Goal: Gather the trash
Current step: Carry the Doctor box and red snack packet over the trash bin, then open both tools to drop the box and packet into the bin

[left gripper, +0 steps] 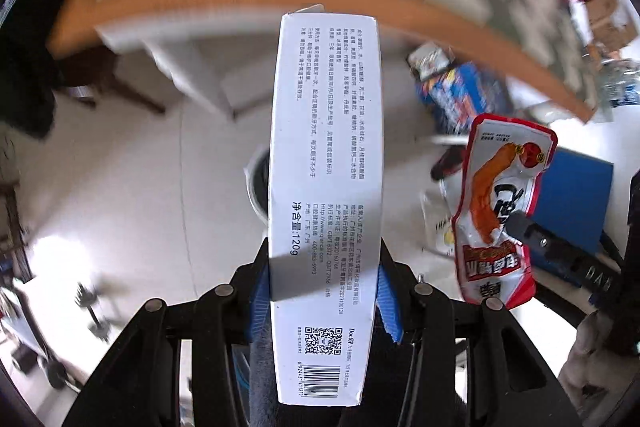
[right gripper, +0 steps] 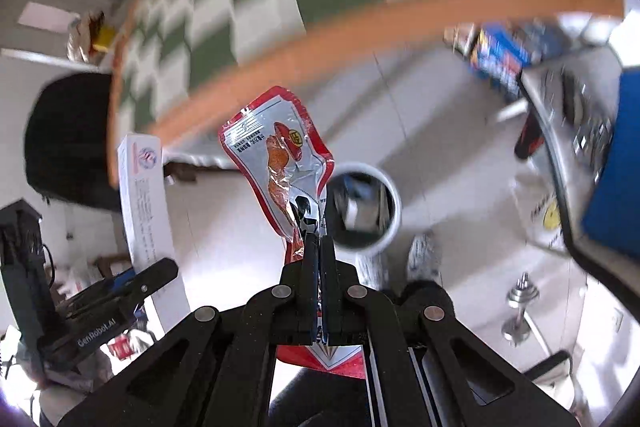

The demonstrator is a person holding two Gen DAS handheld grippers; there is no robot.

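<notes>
My left gripper is shut on a long white toothpaste box printed with black text, held out over the floor. My right gripper is shut on a red and silver snack wrapper. The wrapper also shows in the left wrist view, to the right of the box. The box shows in the right wrist view at the left, with the left gripper on it. A white round bin stands on the floor below the right gripper; its rim peeks out behind the box.
A table with a green and white checked cloth and an orange edge lies ahead. Blue packaging and a blue panel sit at the right. A small dumbbell is on the pale floor. A dark chair is at the left.
</notes>
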